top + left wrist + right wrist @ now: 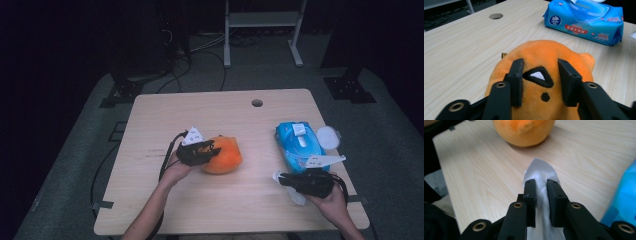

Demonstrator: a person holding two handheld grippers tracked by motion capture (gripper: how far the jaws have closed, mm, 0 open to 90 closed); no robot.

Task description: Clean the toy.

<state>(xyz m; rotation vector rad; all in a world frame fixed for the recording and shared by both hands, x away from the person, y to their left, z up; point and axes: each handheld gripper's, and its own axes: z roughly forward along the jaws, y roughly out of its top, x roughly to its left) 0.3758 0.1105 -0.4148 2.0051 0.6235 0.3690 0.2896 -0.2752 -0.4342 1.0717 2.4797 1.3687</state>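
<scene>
An orange plush toy (226, 157) lies left of the table's middle. My left gripper (212, 151) comes at it from the left and is shut on it. In the left gripper view the two jaws press into the toy (544, 53) on either side of a black and white triangle mark, with the left gripper (540, 80) midway. Near the front right, my right gripper (285, 180) points left, shut on a white wipe (298, 196). In the right gripper view the wipe (540, 171) is pinched between the jaws of the right gripper (541, 187) and sticks out past them over the wood.
A blue pack of wet wipes (299, 145) lies at the right of the wooden table (200, 200), its white lid (327, 136) flipped open. A round cable hole (257, 103) sits near the far edge. A metal frame and cables stand on the floor beyond.
</scene>
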